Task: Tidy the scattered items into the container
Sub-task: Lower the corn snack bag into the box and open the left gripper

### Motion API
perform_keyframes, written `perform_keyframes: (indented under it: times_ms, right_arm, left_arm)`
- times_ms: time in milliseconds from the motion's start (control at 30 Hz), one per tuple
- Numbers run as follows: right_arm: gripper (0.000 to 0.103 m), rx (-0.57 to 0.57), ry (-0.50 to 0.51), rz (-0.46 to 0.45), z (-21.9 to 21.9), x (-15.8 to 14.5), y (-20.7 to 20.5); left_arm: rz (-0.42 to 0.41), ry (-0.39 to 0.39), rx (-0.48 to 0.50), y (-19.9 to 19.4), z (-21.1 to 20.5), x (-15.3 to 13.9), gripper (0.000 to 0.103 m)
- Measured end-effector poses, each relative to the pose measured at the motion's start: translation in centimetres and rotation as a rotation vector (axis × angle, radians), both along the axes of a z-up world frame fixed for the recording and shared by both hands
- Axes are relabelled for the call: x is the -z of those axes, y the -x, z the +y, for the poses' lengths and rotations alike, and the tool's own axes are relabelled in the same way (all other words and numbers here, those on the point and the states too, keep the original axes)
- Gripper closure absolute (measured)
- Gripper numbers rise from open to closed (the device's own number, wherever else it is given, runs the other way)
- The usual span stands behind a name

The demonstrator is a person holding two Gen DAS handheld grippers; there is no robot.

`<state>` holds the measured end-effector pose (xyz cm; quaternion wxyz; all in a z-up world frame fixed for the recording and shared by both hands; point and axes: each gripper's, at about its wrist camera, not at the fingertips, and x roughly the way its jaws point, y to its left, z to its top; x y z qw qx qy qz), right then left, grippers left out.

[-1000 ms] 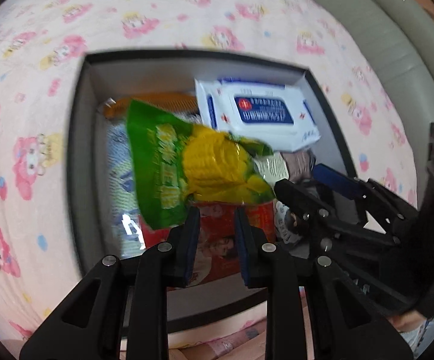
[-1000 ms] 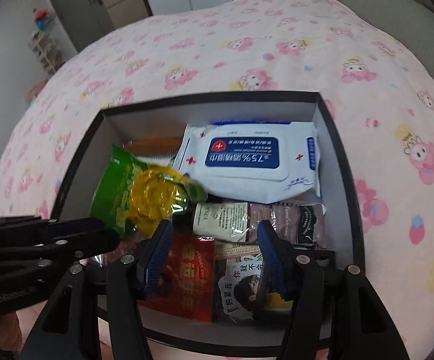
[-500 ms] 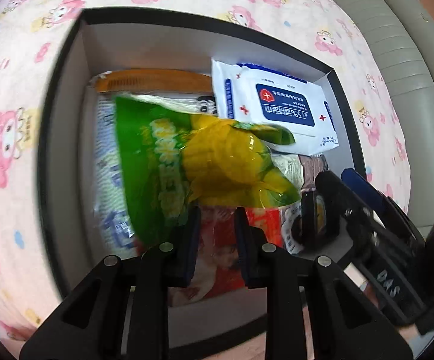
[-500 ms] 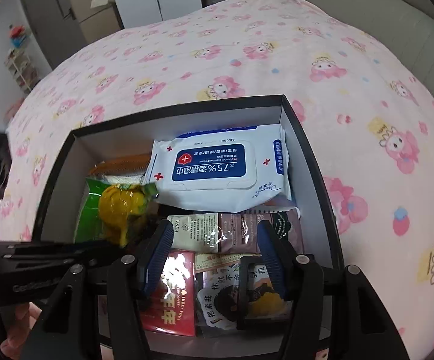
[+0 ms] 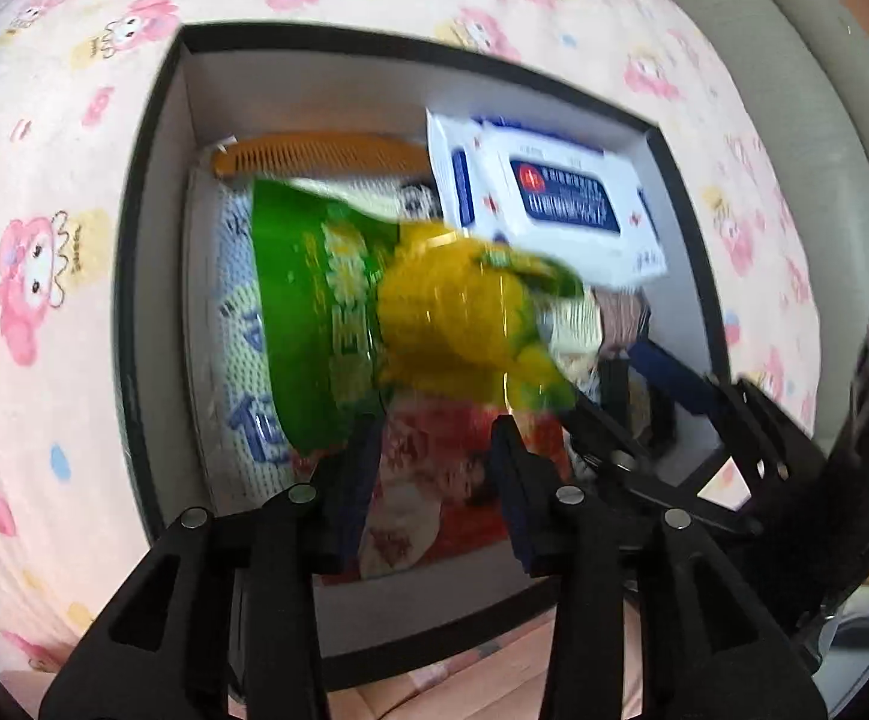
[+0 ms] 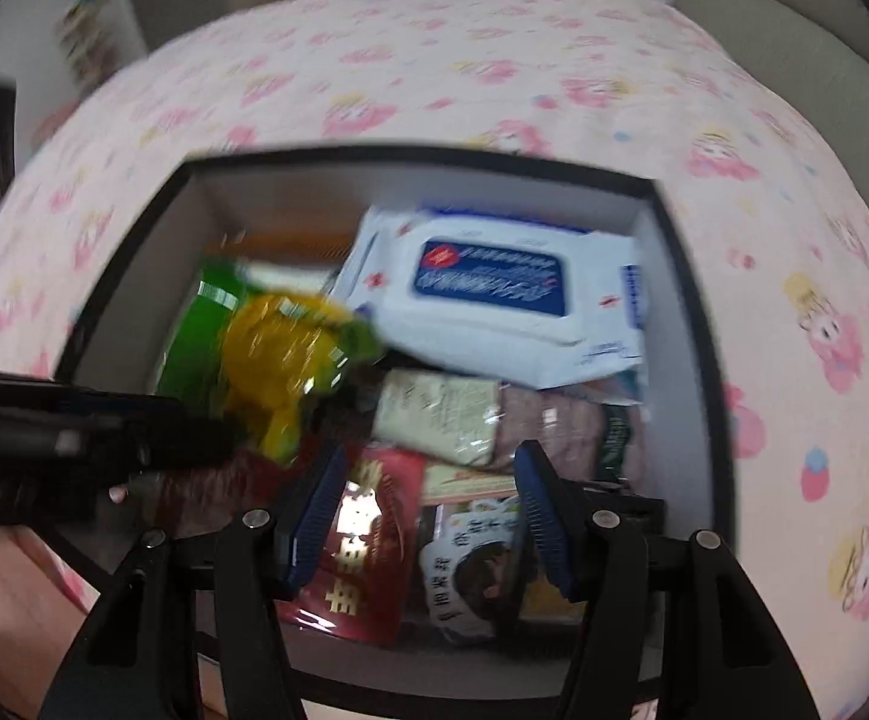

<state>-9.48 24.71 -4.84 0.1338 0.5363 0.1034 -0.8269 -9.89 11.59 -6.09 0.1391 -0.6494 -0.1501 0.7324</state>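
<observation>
Corn packet [image 5: 410,312] loose in the box [image 5: 152,240] on its near left side, left gripper [image 5: 434,468] and right gripper [image 6: 428,510] both spread wide and holding nothing, risk of snagging the packet's edge pulling out and dragging it over the rim.

Just beyond my left tongs [image 5: 434,438] the corn packet [image 5: 410,312] is glossy plastic film, green and yellow, throwing glints. Past it lies a smooth amber comb [image 5: 320,159], plastic by the look. Ahead of my right tongs [image 6: 428,480] the wipes pack [image 6: 494,294] is soft white plastic with a faint sheen, and the red packet [image 6: 362,564] between my 2 fingers shines like foil. The box [image 6: 686,312] has matt walls. The bedspread [image 6: 494,66] around it is soft printed cloth
</observation>
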Motion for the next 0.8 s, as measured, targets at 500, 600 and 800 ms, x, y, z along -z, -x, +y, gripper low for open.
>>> perform_keyframes:
  times_ms: [500,600,800]
  right_arm:
    - [0.048,0.16,0.207,-0.052,0.5,0.7,2.7]
    - [0.048,0.145,0.181,-0.02,0.0,0.1,2.3]
    - [0.048,0.139,0.133,0.061,0.1,-1.8,1.6]
  left_arm:
    - [0.048,0.048,-0.08,4.0,-0.7,-0.3,0.063]
    - [0.057,0.067,-0.115,4.1,-1.8,-0.8,0.063]
    - [0.066,0.003,-0.089,1.5,-2.2,-1.7,0.067]
